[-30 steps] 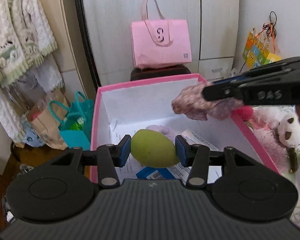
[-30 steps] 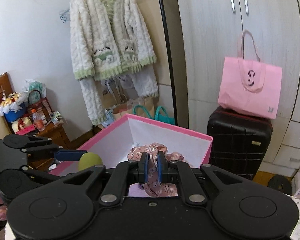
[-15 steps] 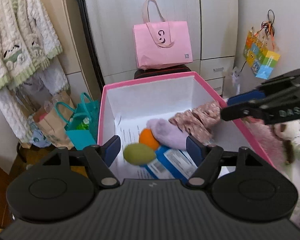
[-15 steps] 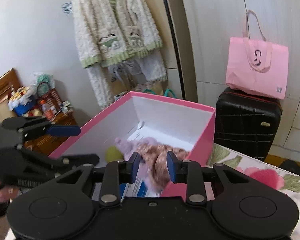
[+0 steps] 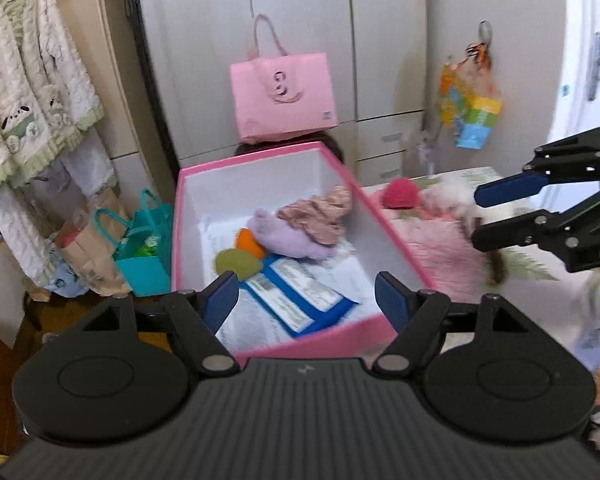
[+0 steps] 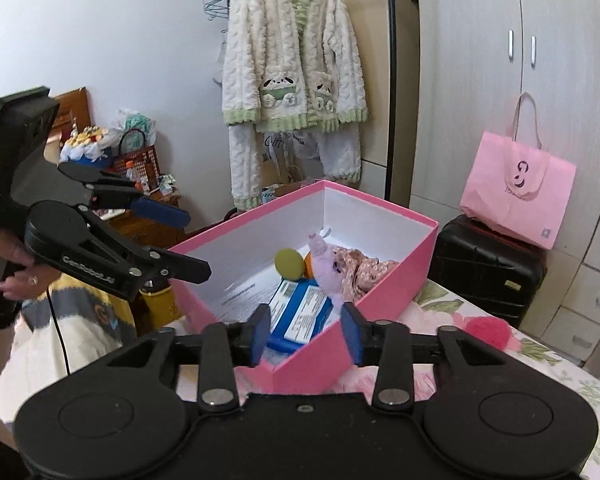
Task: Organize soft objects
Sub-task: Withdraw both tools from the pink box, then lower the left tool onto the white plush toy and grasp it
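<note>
A pink box with white walls stands at the bed's edge. Inside lie a green egg-shaped soft ball, an orange ball, a lilac plush, a floral cloth and a blue packet. My left gripper hangs over the box's near edge, its jaws opening with nothing between the pads. My right gripper sits behind the box's near corner, jaws opening and empty; it also shows as the right gripper beside the box.
A red fuzzy pompom and pink plush things lie on the floral bedspread right of the box. A pink tote rests on a black suitcase. Teal bags stand on the floor left of the box.
The left gripper let go of the green ball and the right one let go of the floral cloth; both now lie in the box. Both grippers drew back from the box, jaws wider.
</note>
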`<state>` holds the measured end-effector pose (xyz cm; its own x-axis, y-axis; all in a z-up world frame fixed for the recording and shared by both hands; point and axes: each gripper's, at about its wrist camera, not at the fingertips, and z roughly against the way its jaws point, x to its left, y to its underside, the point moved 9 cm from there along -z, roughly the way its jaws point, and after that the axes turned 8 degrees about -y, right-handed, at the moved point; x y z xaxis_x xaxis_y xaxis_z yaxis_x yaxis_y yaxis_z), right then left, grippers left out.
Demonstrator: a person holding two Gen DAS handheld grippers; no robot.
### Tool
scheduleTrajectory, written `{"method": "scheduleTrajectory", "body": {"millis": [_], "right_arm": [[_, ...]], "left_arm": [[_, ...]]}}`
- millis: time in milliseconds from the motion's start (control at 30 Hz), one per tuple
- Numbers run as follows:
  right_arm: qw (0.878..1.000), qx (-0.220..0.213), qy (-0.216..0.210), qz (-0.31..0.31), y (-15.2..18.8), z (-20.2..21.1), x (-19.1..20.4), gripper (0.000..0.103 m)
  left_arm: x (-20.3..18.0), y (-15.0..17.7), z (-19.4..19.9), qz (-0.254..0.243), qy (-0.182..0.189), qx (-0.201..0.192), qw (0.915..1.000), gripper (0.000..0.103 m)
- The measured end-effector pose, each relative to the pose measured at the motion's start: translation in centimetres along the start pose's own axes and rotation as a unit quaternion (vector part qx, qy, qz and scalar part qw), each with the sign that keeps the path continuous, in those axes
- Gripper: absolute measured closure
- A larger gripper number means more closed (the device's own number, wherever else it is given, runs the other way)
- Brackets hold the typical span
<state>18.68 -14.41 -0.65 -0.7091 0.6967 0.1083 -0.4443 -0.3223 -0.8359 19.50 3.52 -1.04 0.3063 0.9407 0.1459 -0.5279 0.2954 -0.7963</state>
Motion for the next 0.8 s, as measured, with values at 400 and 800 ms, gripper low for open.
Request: {"method": "scheduleTrajectory", "body": {"millis": [400,800], "right_arm": [[0.998,0.015,0.037,-0.043,5.3,6.7,0.6,0.032],[0.994,0.034,0.091,-0.06,11.0,10.8,-1.7,0.028]], "left_arm": [[-6.7,2.2,5.6,-0.053,0.075,-0.018,0.9955,0.015],[-13.7,2.2,5.5,-0.09,0.158,-0.021,0.9831,0.011]]}}
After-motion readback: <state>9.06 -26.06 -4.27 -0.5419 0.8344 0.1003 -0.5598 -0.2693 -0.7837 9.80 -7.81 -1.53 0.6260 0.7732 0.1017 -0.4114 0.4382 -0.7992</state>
